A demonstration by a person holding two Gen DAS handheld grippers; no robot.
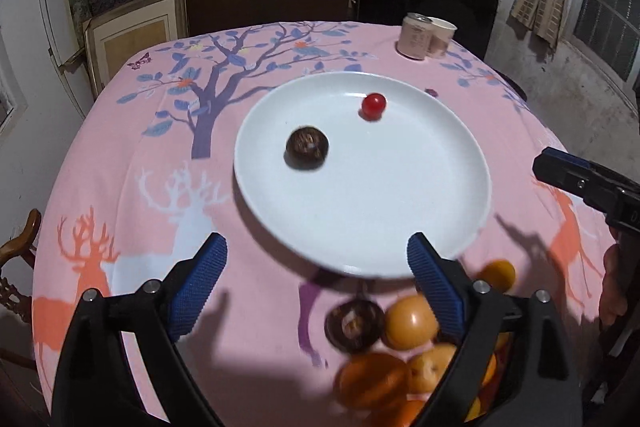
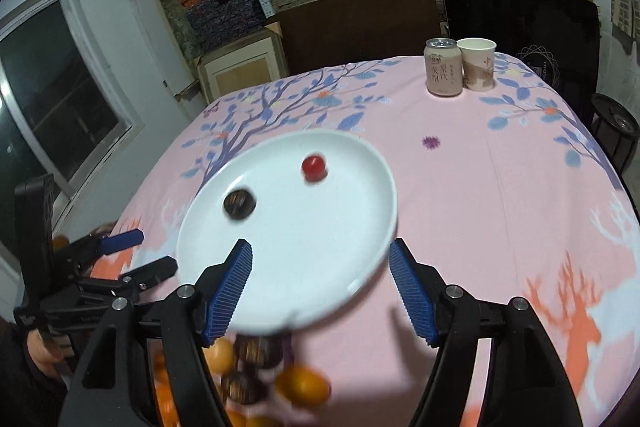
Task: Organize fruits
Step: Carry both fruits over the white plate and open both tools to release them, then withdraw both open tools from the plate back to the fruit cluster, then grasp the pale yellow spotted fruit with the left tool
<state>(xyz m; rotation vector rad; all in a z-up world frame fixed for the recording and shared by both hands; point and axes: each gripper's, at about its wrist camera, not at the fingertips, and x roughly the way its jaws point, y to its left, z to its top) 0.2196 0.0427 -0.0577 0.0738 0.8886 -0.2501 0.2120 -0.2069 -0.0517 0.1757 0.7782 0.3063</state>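
Left wrist view showed both my left gripper (image 1: 316, 259) and right gripper (image 2: 320, 267) gaping empty above smooth, firm, roll-prone oranges (image 1: 410, 321), best pinched across their middles.

Two fisheye views, both angled down over my gripper fingers toward the white plate (image 1: 362, 227), close above its near rim. My left view sits nearer-left of the plate, my right view nearer-right. Shared: the plate, the can (image 2: 441, 67) beyond it, and the shelving behind.
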